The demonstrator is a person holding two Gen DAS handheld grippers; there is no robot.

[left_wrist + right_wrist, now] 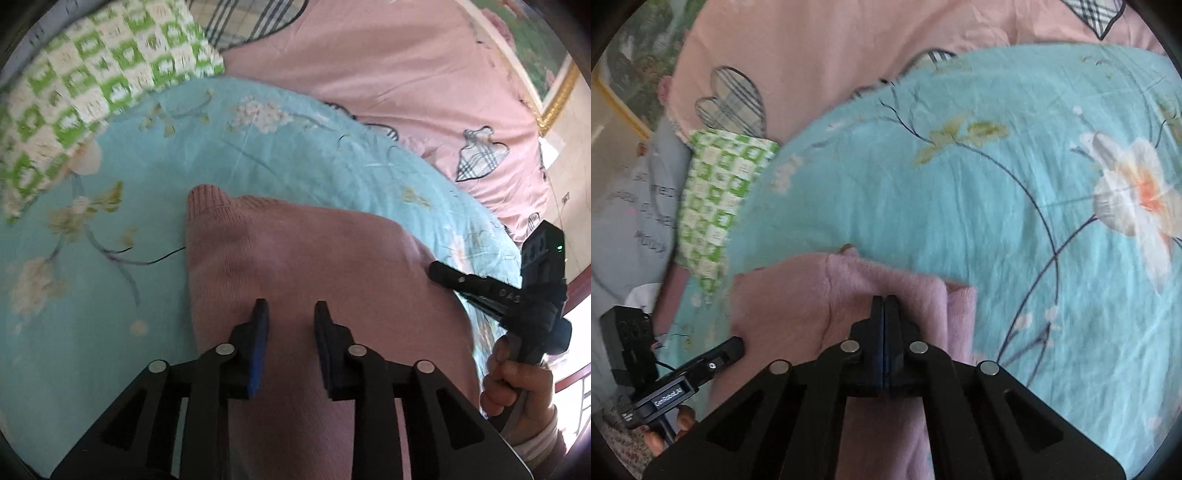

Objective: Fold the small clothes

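A small pink knitted garment (314, 258) lies on a light-blue floral bedsheet (166, 155). My left gripper (290, 310) hovers over its middle with jaws apart and nothing between them. My right gripper (884, 301) is shut, its fingertips pressed together on a raised fold of the pink garment (886, 284). In the left wrist view the right gripper (434, 271) touches the garment's right edge. In the right wrist view the left gripper (733, 347) sits at the garment's left edge.
A green-and-white checked cloth (92, 92) lies at the sheet's far left. A pink quilt (406, 74) with plaid patches lies behind. A framed picture (546, 66) leans on the right wall. The blue sheet (1015, 221) stretches to the right.
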